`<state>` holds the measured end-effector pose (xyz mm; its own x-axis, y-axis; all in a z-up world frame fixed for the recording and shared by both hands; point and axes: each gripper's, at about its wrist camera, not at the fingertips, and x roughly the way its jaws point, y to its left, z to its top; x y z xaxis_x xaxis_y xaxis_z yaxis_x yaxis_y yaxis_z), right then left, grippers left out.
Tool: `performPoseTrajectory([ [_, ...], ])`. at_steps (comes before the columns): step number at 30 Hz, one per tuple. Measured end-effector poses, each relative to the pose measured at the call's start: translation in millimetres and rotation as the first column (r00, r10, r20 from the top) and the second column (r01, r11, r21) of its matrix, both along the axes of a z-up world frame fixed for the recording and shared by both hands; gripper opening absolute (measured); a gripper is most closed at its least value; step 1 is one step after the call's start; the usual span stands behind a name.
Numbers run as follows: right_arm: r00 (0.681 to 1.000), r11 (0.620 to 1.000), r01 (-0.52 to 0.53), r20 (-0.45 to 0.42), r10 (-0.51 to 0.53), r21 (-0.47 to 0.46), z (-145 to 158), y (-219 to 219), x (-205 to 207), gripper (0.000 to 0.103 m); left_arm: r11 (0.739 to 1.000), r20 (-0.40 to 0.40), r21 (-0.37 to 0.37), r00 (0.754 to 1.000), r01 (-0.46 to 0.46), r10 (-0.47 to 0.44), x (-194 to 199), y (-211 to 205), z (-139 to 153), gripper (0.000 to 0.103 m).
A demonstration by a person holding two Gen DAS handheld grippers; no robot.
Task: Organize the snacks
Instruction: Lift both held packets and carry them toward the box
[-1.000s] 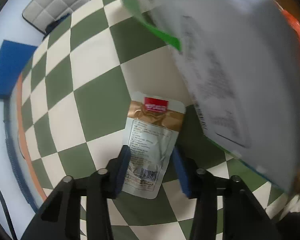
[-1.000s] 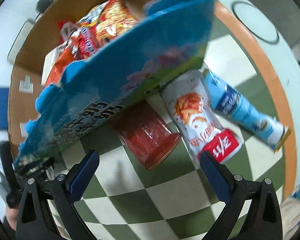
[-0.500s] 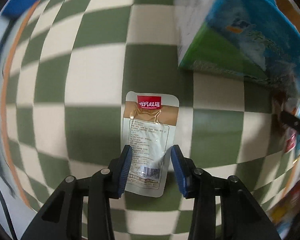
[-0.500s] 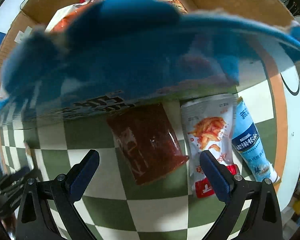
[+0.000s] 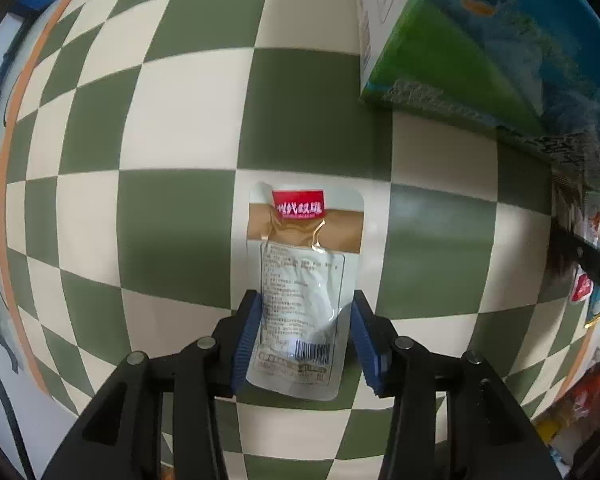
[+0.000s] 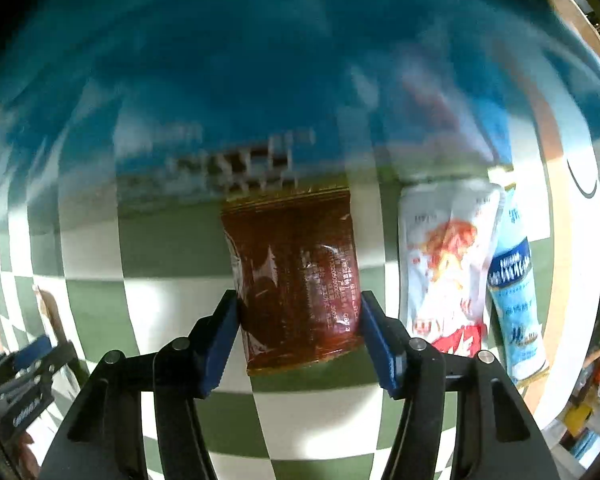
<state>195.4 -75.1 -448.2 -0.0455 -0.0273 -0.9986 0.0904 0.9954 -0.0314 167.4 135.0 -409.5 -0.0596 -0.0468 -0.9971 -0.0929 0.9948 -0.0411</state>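
Note:
In the left wrist view a clear snack pouch (image 5: 304,292) with a red and gold top lies flat on the checked cloth. My left gripper (image 5: 306,336) is low over it, jaws partly closed, one blue pad at each side of its lower half. In the right wrist view a dark red packet (image 6: 296,276) lies on the cloth. My right gripper (image 6: 300,332) straddles its near end, pads close to both edges. A blue and green box (image 6: 280,80) stands just behind it, blurred; it also shows in the left wrist view (image 5: 480,44).
A white and red snack pouch (image 6: 446,264) and a light blue stick packet (image 6: 518,292) lie right of the red packet. The left gripper (image 6: 24,384) shows at the lower left of the right wrist view. The cloth's orange border (image 5: 8,152) runs along the left.
Both grippers have dropped closer to the cloth. The right jaws have narrowed from wide open to the red packet's sides. The left jaws sit around the clear pouch as before.

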Motion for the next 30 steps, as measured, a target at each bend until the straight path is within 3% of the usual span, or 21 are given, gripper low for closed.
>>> performPoseTrajectory([
  [6, 0.995, 0.999, -0.002, -0.103, 0.008, 0.053, -6, -6, -36, 0.062, 1.0, -0.011, -0.001, 1.0, 0.016, -0.016, -5, -21, 2, 0.041],
  [12, 0.99, 0.996, 0.021, -0.144, -0.008, 0.089, -11, -16, -52, 0.063, 0.999, -0.015, -0.02, 0.999, 0.043, -0.043, -23, -47, 2, 0.041],
  [14, 0.987, 0.995, 0.027, -0.158, -0.011, 0.098, -14, -16, -49, 0.07, 0.998, -0.019, -0.024, 0.998, 0.057, -0.057, -29, -56, 2, 0.041],
  [16, 0.988, 0.996, 0.027, -0.154, -0.013, 0.086, -15, -17, -47, 0.076, 0.997, -0.012, -0.009, 0.997, 0.078, -0.078, -27, -57, 0, 0.041],
  [24, 0.988, 0.999, 0.005, -0.152, 0.002, 0.042, -25, 4, -24, 0.076, 0.995, -0.013, 0.024, 0.995, 0.102, -0.101, -23, -83, 9, 0.043],
  [30, 0.988, 0.999, -0.04, -0.147, 0.038, -0.005, -33, 35, -35, 0.073, 0.994, -0.011, 0.024, 0.994, 0.108, -0.108, -16, -84, 6, 0.041],
])
